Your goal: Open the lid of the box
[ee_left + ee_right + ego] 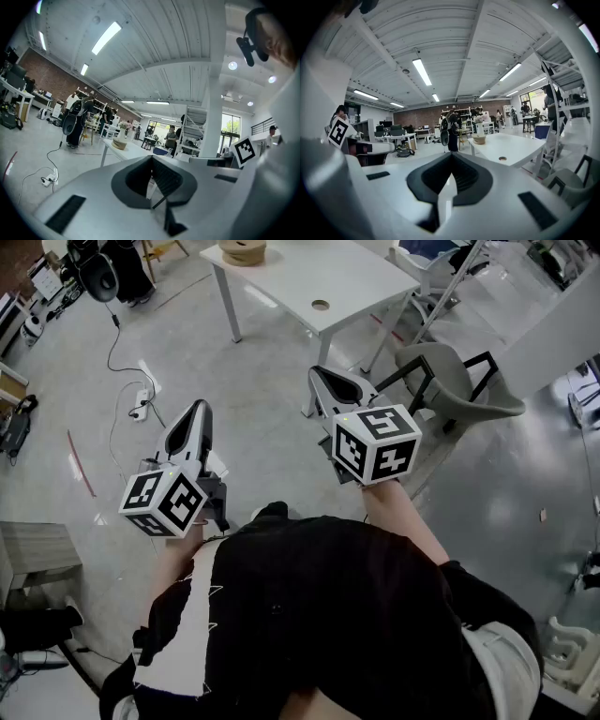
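Note:
A round tan container (244,251) sits at the far end of a white table (309,277); whether it has a lid I cannot tell. It also shows small in the left gripper view as the tan container (119,144) and in the right gripper view as the tan container (478,139). My left gripper (198,407) is held over the floor, well short of the table, jaws together and empty. My right gripper (319,373) points toward the table's near corner, also shut with nothing in it. Both stay shut in their own views: left gripper (152,157), right gripper (451,154).
The table has a round hole (321,305) near its front edge. A grey chair (459,381) stands right of the right gripper. A power strip with cable (141,409) lies on the concrete floor at left. A wooden bench (37,549) is at the left edge.

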Demonstrator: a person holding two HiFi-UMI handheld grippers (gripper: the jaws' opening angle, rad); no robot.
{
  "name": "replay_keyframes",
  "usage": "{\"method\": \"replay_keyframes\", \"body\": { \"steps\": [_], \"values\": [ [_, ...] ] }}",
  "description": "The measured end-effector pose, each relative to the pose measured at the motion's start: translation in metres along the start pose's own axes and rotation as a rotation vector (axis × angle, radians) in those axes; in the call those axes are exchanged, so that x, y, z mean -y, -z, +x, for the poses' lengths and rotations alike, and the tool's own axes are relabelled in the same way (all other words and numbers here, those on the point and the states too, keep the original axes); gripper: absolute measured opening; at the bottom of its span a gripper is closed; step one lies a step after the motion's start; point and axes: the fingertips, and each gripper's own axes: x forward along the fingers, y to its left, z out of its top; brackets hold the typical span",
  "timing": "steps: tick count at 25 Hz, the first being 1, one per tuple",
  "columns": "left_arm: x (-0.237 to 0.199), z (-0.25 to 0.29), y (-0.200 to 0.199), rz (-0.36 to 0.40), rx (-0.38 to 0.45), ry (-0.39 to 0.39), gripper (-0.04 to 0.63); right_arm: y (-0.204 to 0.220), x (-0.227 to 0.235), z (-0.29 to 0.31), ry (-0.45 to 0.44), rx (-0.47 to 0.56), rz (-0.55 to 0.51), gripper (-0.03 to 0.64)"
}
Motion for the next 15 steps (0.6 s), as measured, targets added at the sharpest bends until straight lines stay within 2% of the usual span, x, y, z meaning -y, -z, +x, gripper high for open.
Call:
{"method": "replay_keyframes", "body": {
  "steps": [10,15],
  "values": [
    [0.000,-0.002,-0.002,0.000,0.007,0.000,0.009,0.002,-0.002,-0.002,0.003,-0.005,0.010,0.005],
    [0.001,-0.005,0.006,-0.013,0.003,-0.005,0.009,0.012,0.001,-0.005,-0.004,-0.013,0.071,0.005]
  ]
}}
